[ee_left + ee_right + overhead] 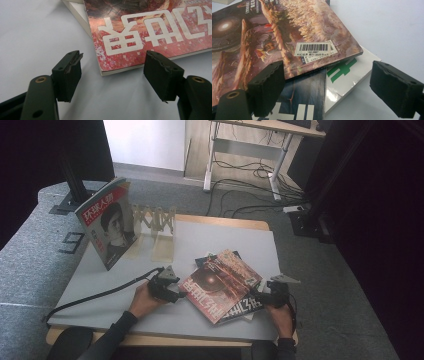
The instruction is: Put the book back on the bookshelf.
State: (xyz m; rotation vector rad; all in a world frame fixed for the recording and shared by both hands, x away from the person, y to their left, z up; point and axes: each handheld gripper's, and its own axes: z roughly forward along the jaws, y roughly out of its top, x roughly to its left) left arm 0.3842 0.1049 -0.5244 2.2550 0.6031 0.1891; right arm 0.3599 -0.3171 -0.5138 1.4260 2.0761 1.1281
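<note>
The left tool (113, 66) stands wide, empty, the red magazine's (150, 32) corner just ahead on the worktop (37, 30). The right tool (327, 87), wide too, straddles the stack's edge near a barcode label (313, 48) reading 14416607.

Left gripper (176, 292): black body, grey three-cornered plate on top, black cable trailing off to the left across the table. Jaws, as seen in the left gripper view: two black blocks on rounded dark-green-black arms, each arm carrying a brass-coloured rivet and a small dark hole; pad edges chipped and frayed.

Right gripper (255, 296): black body, grey three-cornered plate, thin black cable near the wrist. Jaws, as seen in the right gripper view: black pads with a ridged, worn surface; one brass-coloured rivet on the near arm.

Person: long dark sleeves, probably black, on both forearms, cuffs ending at the wrists.
</note>
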